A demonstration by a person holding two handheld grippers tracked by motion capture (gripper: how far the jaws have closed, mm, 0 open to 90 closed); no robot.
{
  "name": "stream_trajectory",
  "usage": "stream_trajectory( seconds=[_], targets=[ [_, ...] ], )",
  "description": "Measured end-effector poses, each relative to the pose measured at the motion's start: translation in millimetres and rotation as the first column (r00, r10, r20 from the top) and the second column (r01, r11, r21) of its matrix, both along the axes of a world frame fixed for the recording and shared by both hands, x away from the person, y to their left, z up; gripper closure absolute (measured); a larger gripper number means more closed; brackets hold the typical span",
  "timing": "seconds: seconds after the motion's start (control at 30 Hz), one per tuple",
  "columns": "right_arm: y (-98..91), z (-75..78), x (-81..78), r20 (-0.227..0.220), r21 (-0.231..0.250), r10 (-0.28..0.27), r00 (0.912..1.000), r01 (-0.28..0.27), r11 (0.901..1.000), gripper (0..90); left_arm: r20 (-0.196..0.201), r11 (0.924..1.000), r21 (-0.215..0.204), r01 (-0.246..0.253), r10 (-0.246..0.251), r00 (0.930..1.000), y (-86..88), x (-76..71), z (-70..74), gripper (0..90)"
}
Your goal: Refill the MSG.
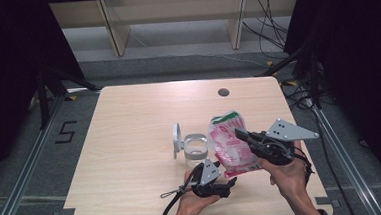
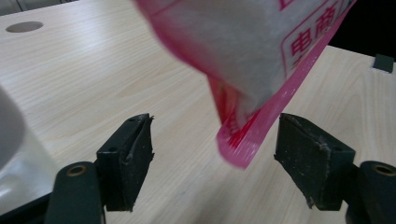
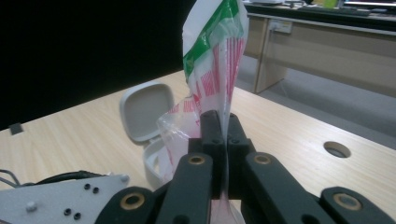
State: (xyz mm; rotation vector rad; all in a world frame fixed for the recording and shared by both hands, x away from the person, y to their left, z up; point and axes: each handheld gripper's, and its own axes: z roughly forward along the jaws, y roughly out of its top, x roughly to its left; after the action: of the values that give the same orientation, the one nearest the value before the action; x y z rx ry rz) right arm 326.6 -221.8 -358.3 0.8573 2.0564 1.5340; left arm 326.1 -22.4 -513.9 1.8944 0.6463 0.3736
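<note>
Wooden table [image 1: 130, 141]: right tool [image 3: 223, 135] clamps pink pouch [image 1: 231, 145]; left tool [image 2: 215, 158] wide, pouch corner between jaws.

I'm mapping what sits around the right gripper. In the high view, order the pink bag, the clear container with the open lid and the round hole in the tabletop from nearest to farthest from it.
From the right gripper:
1. Pink bag, clamped in its jaws.
2. Clear container, just left of the bag.
3. Round hole, at the table's far edge.
</note>
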Motion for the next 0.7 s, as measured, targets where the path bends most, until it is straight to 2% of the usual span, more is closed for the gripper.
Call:
stream_trajectory(
  seconds=[0.03,0.1,0.13,0.17,0.2,0.23,0.27,0.3,0.33,0.37,0.4,0.43,0.47,0.5,0.53,0.57,0.6,0.63,0.67,0.7],
  targets=[
    [-0.2,-0.6,1.4,0.032,-0.010,0.001,0.9995,0.000,1.0000,90.0,0.008,1.0000,-0.005,0.000,0.000,1.0000,0.0,-0.4,0.3,28.6],
    [0.9,-1.4,0.3,0.030,-0.006,0.003,0.9995,-0.003,1.0000,90.0,0.018,0.9999,-0.011,-0.004,0.005,0.9998,0.6,-1.3,1.5,31.9],
    [2.8,-2.4,-1.5,0.001,0.009,0.002,1.0000,-0.002,1.0000,90.0,0.024,1.0000,-0.008,0.001,-0.001,0.9997,1.0,-1.9,2.4,35.7],
    [2.6,-3.0,-0.8,0.018,-0.004,0.017,0.9997,-0.017,0.9998,90.0,0.030,0.9996,-0.022,0.019,-0.019,0.9994,0.5,-1.4,2.1,38.5],
    [4.2,-4.5,-0.4,0.012,0.013,0.025,0.9996,-0.025,0.9996,90.0,0.040,0.9995,-0.025,0.022,-0.021,0.9990,-0.6,-1.8,1.7,42.1],
    [4.6,-4.8,-2.3,0.010,0.008,-0.001,1.0000,0.001,1.0000,90.0,0.043,0.9997,-0.016,0.020,-0.020,0.9989,-1.8,-2.5,1.4,45.4],
    [3.2,-5.0,0.3,0.036,-0.013,0.008,0.9993,-0.008,0.9999,90.0,0.053,0.9992,-0.021,0.033,-0.032,0.9981,-3.9,-1.6,-0.2,46.9],
    [5.2,-6.3,0.0,0.006,0.011,0.023,0.9997,-0.023,0.9997,90.0,0.066,0.9990,-0.027,0.036,-0.034,0.9972,-6.6,-1.7,-1.9,48.8],
    [3.9,-6.2,0.6,0.022,-0.013,0.007,0.9997,-0.007,0.9999,90.0,0.074,0.9994,-0.012,0.033,-0.032,0.9967,-7.3,-1.3,-2.6,52.3],
    [5.4,-7.4,1.0,0.031,-0.003,0.005,0.9995,-0.005,1.0000,90.0,0.074,0.9993,-0.013,0.035,-0.034,0.9967,-8.2,0.1,-3.5,53.4],
    [5.8,-7.1,0.2,0.015,-0.014,0.008,0.9999,-0.008,0.9999,90.0,0.078,0.9996,-0.002,0.026,-0.026,0.9966,-8.3,1.1,-3.1,57.4],
    [5.5,-7.3,1.9,0.030,-0.032,0.003,0.9995,-0.002,0.9995,90.0,0.081,0.9995,-0.017,0.027,-0.026,0.9964,-9.0,1.9,-3.8,62.5],
    [5.6,-7.3,2.2,0.028,-0.027,-0.002,0.9996,0.002,0.9996,90.0,0.088,0.9997,-0.018,0.018,-0.016,0.9960,-9.7,1.0,-3.5,64.5],
    [5.6,-7.2,2.7,0.016,-0.015,0.006,0.9998,-0.005,0.9999,90.0,0.114,1.0000,-0.006,0.008,-0.007,0.9934,-9.7,0.4,-2.3,66.3],
    [6.2,-6.4,1.5,0.004,-0.003,-0.002,1.0000,0.002,1.0000,90.0,0.104,0.9995,-0.031,-0.001,0.004,0.9946,-11.4,-0.7,-2.5,67.8],
    [5.3,-5.4,2.2,0.010,-0.016,0.000,1.0000,0.000,0.9999,90.0,0.121,1.0000,-0.005,-0.004,0.004,0.9927,-9.6,0.7,-1.1,68.6],
    [5.3,-4.3,3.2,0.041,-0.017,-0.002,0.9992,0.002,0.9998,90.0,0.131,0.9999,-0.013,0.001,0.001,0.9913,-10.0,1.5,-0.7,69.1],
    [6.1,-3.6,2.9,0.031,-0.010,-0.002,0.9995,0.003,1.0000,90.0,0.112,0.9994,-0.032,-0.015,0.019,0.9935,-11.8,-0.5,0.3,69.4],
    [5.2,-2.3,4.9,0.053,-0.026,-0.007,0.9986,0.008,0.9996,90.0,0.107,0.9985,-0.050,-0.021,0.026,0.9939,-13.2,-0.8,1.0,69.7],
    [6.7,-1.5,3.8,0.021,-0.008,-0.014,0.9997,0.015,0.9999,90.0,0.111,0.9993,-0.032,-0.021,0.024,0.9935,-12.6,0.2,3.1,69.9]
  ],
)
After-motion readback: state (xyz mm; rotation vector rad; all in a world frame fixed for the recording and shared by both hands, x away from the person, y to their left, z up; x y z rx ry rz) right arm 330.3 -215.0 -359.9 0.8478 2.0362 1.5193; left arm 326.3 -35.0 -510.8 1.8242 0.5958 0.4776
